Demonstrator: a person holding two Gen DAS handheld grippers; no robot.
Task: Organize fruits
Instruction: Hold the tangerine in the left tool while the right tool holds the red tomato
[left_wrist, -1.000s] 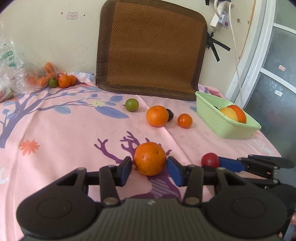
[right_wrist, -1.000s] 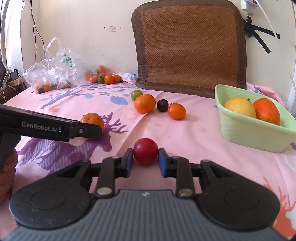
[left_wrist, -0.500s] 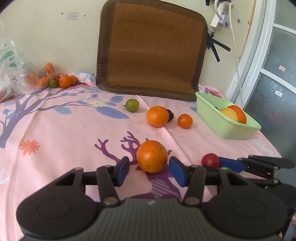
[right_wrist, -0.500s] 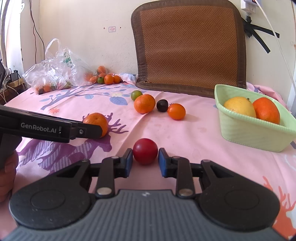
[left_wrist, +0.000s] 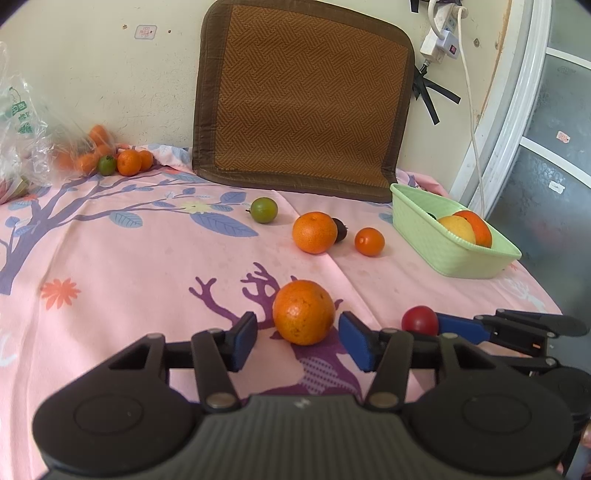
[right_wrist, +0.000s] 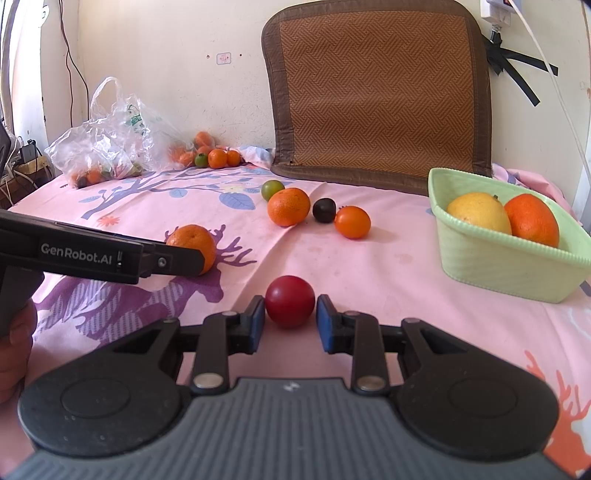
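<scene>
My left gripper (left_wrist: 297, 341) is open around a large orange (left_wrist: 303, 312) that rests on the pink cloth, with gaps between pads and fruit. My right gripper (right_wrist: 290, 322) is open with its blue pads just beside a red round fruit (right_wrist: 290, 301) on the cloth, small gaps on both sides. The light green basket (right_wrist: 495, 254) at the right holds a yellow fruit (right_wrist: 478, 211) and an orange (right_wrist: 532, 219). The basket also shows in the left wrist view (left_wrist: 443, 243).
Further back on the cloth lie a green lime (right_wrist: 272, 189), an orange (right_wrist: 289, 206), a dark fruit (right_wrist: 324, 210) and a small orange (right_wrist: 352, 222). A plastic bag (right_wrist: 107, 144) and several small fruits sit at the back left. A woven mat (right_wrist: 376, 88) leans on the wall.
The left gripper's jaws have opened wider around the large orange and it has edged back a little. The right gripper's pads have opened slightly off the red fruit.
</scene>
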